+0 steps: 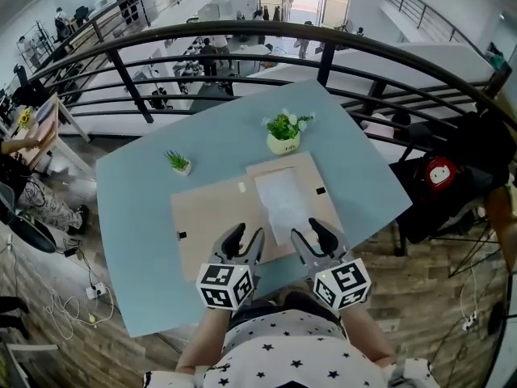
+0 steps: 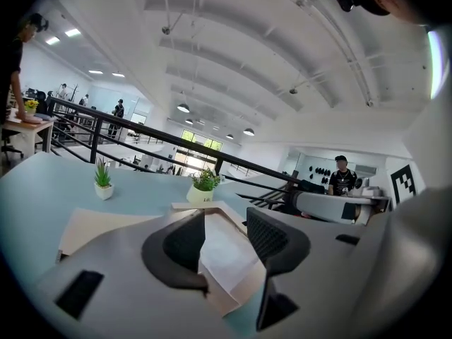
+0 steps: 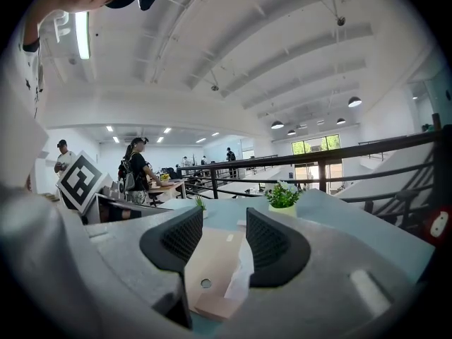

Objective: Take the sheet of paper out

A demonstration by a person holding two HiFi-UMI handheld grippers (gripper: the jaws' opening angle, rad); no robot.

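Near corner of the sheet of paper point(image 2: 229, 253) hidden behind left tongs point(image 2: 224, 226); plant pot point(image 1: 283, 145) label unreadable

- Pale blue table point(image 1: 137, 217) beside a curved black railing point(image 1: 242, 31).
- Wood-plank floor point(image 1: 48, 330).
- White ribbed ceiling point(image 2: 247, 62) with hanging lamps point(image 2: 183, 108).

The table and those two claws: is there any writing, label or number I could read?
No readable text anywhere.
Larger plant pot: small dark mark on its front, too small to read.
Left claw and right claw: black-and-white square patterns only, no words.
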